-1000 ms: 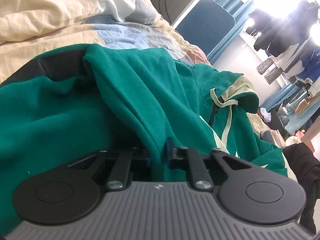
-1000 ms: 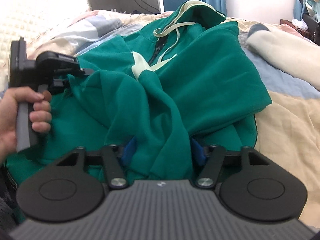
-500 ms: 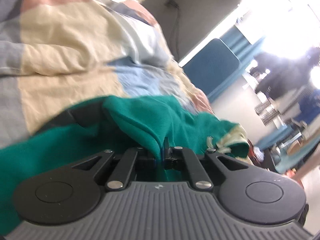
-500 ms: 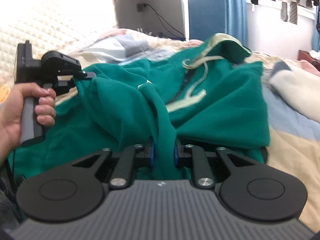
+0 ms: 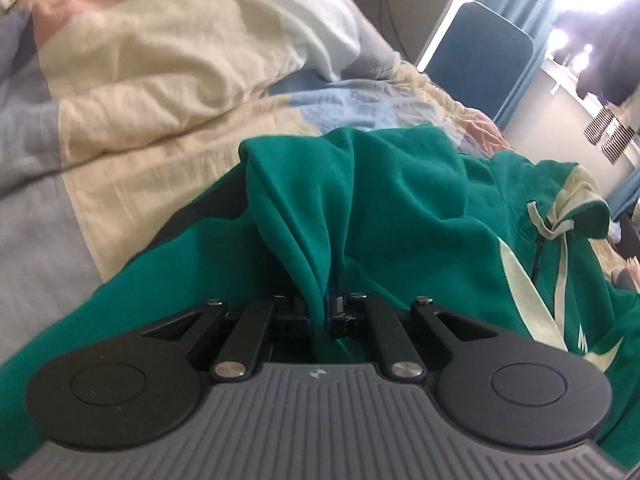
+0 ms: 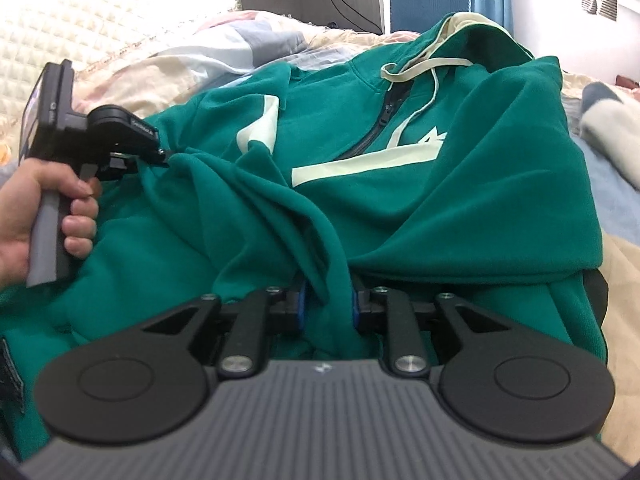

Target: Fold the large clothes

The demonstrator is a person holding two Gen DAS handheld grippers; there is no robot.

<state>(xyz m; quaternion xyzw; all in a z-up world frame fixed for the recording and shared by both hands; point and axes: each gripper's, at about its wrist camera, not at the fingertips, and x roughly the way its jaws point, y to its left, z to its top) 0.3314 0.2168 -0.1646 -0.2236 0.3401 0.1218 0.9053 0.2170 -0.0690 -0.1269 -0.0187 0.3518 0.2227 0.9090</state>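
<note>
The left claw [image 5: 325, 314] is clenched almost fully on a thin pinch of the green hoodie [image 5: 400, 208], the fleece gathered into tight vertical pleats between its pads. The right claw [image 6: 326, 306] grips a thicker bunch of the same hoodie — its jaws stand a little apart with fabric filling the gap, and they have just eased slightly wider after closing in from a much broader spread. In the right wrist view a hand [image 6: 44, 208] holds the left tool by its grey handle, its tip pulling a fold taut.

Against a second ago, the hoodie lies flatter and more spread on the bed [image 5: 168, 92], and its zip [image 6: 380, 120] and cream chest stripe [image 6: 360, 164] now show openly.

The hoodie is soft, matte fleece with a cream-lined hood [image 6: 472, 24] and flat cream drawcords [image 6: 424, 64]; the quilt beneath is crinkled cotton in cream, blue and pink patches.
</note>
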